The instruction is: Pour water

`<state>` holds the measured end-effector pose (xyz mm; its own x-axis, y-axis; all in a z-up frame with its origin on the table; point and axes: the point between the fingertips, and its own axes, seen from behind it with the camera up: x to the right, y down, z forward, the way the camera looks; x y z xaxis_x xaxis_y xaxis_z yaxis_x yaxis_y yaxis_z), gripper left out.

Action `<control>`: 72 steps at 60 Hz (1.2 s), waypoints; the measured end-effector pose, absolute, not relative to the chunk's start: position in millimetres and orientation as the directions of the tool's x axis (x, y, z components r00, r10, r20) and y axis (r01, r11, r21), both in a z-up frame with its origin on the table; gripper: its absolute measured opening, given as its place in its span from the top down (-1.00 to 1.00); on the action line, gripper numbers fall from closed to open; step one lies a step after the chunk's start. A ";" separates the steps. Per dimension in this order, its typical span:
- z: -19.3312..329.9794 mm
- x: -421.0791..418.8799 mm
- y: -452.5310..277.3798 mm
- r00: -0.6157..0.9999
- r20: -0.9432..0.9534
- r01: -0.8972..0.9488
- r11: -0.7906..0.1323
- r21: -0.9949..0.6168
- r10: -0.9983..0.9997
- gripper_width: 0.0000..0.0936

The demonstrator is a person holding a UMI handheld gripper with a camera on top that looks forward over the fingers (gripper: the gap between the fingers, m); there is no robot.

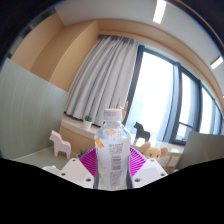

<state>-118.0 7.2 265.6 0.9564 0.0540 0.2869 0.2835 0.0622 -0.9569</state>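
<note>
From my feed, the biggest thing ahead is the window, a tall dark-framed pane with bright daylight behind it. To one side of it hangs a long grey curtain, falling in folds from near the ceiling. Above, I see a strip light glowing on the ceiling, and a tan wall runs off beside the curtain.

Lower down, a pale surface stretches across beneath the window. On it stands a small white horse figure, and further over, near the window, a smaller dark animal figure that I cannot make out well.

Closest to me is the water bottle, clear plastic with a white cap and a printed label carrying a barcode. It stands upright between the two fingers of my claw. The pink pads sit tight against both sides of the bottle, so the claw looks clamped on it, with the bottle lifted up in front of the curtain.
</note>
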 end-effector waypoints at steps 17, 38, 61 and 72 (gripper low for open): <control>173.0 -103.5 23.9 0.989 -0.045 -0.031 -0.106 -0.994 0.138 0.19; 116.2 -90.0 29.3 0.993 -0.011 0.004 -0.125 -0.992 0.121 0.18; 111.0 -77.5 13.8 0.996 -0.025 -0.010 -0.169 -0.986 0.084 -0.69; 91.3 -75.7 -40.7 0.998 -0.052 -0.041 -0.226 -0.973 0.045 -0.75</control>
<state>-75.7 -40.7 91.3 0.9976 0.0447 -0.0525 -0.0411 -0.2257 -0.9733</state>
